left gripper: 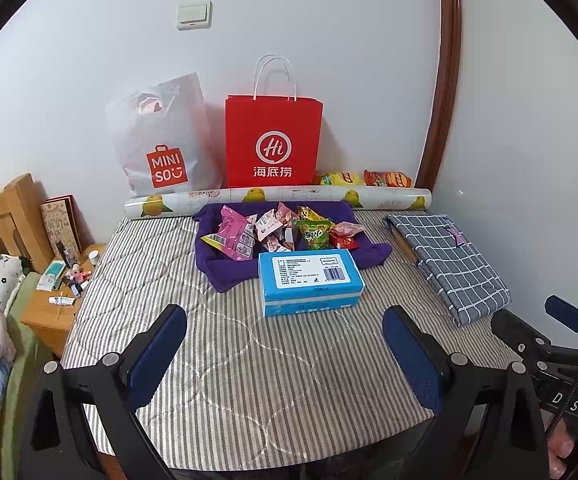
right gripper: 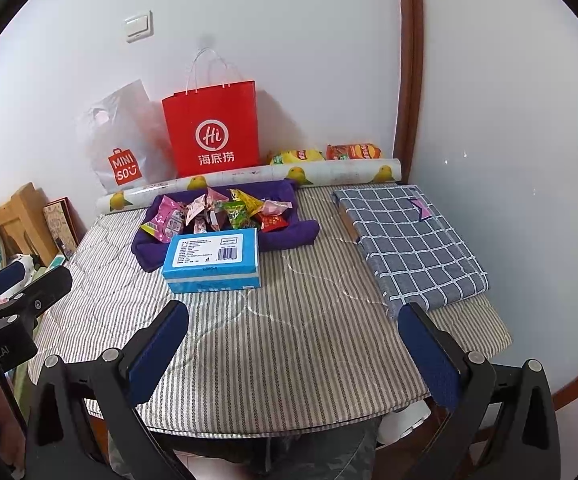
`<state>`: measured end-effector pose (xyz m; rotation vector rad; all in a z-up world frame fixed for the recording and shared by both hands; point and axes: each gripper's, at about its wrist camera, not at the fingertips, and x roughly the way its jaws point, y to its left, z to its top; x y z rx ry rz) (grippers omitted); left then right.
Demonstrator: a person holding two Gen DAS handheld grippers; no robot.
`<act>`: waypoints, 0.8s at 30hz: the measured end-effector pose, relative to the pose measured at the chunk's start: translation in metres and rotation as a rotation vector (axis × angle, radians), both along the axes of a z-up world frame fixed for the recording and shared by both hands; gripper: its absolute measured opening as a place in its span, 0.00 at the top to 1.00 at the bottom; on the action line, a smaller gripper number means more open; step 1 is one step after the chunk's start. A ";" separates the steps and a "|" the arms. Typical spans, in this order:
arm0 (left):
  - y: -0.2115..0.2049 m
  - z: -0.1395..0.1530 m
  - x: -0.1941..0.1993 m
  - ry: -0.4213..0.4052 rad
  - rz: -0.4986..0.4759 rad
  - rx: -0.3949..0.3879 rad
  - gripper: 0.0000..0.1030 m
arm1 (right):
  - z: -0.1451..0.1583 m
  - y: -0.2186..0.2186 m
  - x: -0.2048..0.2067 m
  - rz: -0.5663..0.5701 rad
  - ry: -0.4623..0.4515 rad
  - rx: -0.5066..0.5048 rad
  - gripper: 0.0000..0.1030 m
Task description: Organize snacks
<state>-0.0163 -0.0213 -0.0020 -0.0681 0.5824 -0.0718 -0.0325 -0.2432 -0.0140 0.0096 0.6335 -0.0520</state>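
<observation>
Up front, the left gripper (left gripper: 285,344) hangs above the striped mat (left gripper: 249,360) with its two blue pads spread wide and nothing between them; the right gripper (right gripper: 293,340) hovers the same way over the near part of that mat (right gripper: 309,340), also released and holding nothing. Just beyond both sits one blue box (left gripper: 311,282) lying flat with a white label on top, also visible from the right wrist (right gripper: 213,264). Touching its far edge is one purple cloth (left gripper: 217,264), spread out and bunched at the sides, and on it lies the pile of snacks (left gripper: 285,230): a large pink packet at the left, several small pink and white packets in the middle, a green one, a yellow one and a red one toward the right; the exact count is hard to tell because they overlap. To the right, well apart from the pile, lies one folded blue checked cloth (right gripper: 413,240). Behind the purple cloth runs one long roll of patterned paper (left gripper: 281,198). Against the wall stand two bags: one white plastic bag (left gripper: 161,140) and, beside it, one red paper bag (left gripper: 275,140) with white handles. Two more snack bags, one yellow (left gripper: 339,179) and one orange (left gripper: 389,179), lie behind the roll at the right.
</observation>
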 end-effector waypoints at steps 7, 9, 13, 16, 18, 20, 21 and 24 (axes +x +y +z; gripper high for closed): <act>0.000 -0.001 -0.001 0.000 -0.001 -0.005 0.04 | 0.000 0.001 -0.001 0.000 0.001 -0.003 0.00; 0.000 0.000 -0.001 0.000 0.000 -0.003 0.04 | 0.000 0.001 -0.001 -0.001 0.001 -0.004 0.00; 0.001 0.000 -0.001 -0.001 0.000 -0.005 0.04 | 0.000 0.001 -0.001 -0.002 0.001 -0.005 0.00; 0.001 0.000 -0.001 -0.001 0.001 -0.005 0.04 | 0.000 0.001 -0.001 0.000 0.001 -0.005 0.00; 0.001 0.000 -0.002 -0.001 0.000 -0.006 0.04 | 0.000 0.002 -0.001 0.000 0.000 -0.005 0.00; 0.001 0.000 -0.002 -0.002 0.001 -0.004 0.04 | -0.001 0.002 -0.002 0.001 -0.001 -0.008 0.00; 0.002 0.000 -0.002 -0.002 0.000 -0.005 0.04 | -0.001 0.002 -0.002 0.001 -0.002 -0.009 0.00; 0.002 0.000 -0.002 -0.004 0.001 -0.005 0.04 | -0.001 0.003 -0.002 0.002 -0.003 -0.008 0.00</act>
